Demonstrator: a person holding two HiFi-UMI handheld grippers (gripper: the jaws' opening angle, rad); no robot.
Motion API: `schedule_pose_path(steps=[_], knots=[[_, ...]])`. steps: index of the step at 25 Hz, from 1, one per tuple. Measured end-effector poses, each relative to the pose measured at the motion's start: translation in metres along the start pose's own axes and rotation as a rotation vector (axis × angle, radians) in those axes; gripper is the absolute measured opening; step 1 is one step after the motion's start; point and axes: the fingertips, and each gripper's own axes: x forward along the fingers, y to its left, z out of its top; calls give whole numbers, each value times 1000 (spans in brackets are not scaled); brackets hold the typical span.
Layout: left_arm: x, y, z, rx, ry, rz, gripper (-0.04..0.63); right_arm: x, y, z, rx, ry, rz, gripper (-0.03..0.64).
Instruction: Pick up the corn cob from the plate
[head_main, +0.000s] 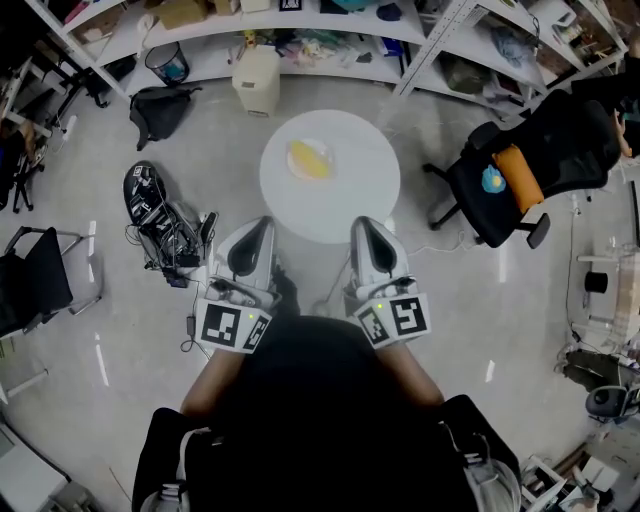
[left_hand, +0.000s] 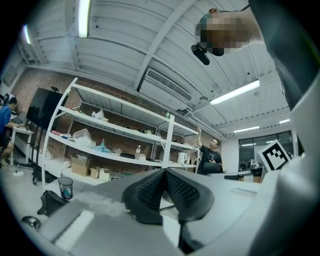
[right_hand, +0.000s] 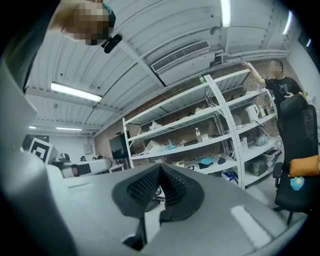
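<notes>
Both tools are held level and side by side at the near edge of the round white tabletop (head_main: 350, 205). I read the left tool (head_main: 262, 224) with jaws pressed together and nothing between them, and the right tool (head_main: 365, 226) likewise closed and empty. The yellow corn cob (head_main: 310, 160) lies ahead of the tips, roughly between the two tools' lines and well apart from both.
</notes>
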Motion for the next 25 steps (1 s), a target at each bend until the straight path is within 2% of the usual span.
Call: schedule_pose_path(steps=[18, 25], knots=[[54, 107, 12, -37, 22, -133, 5, 110, 15, -16, -11, 30, -149, 8], [76, 130, 8, -64, 29, -146, 5, 136, 8, -18, -21, 41, -178, 8]])
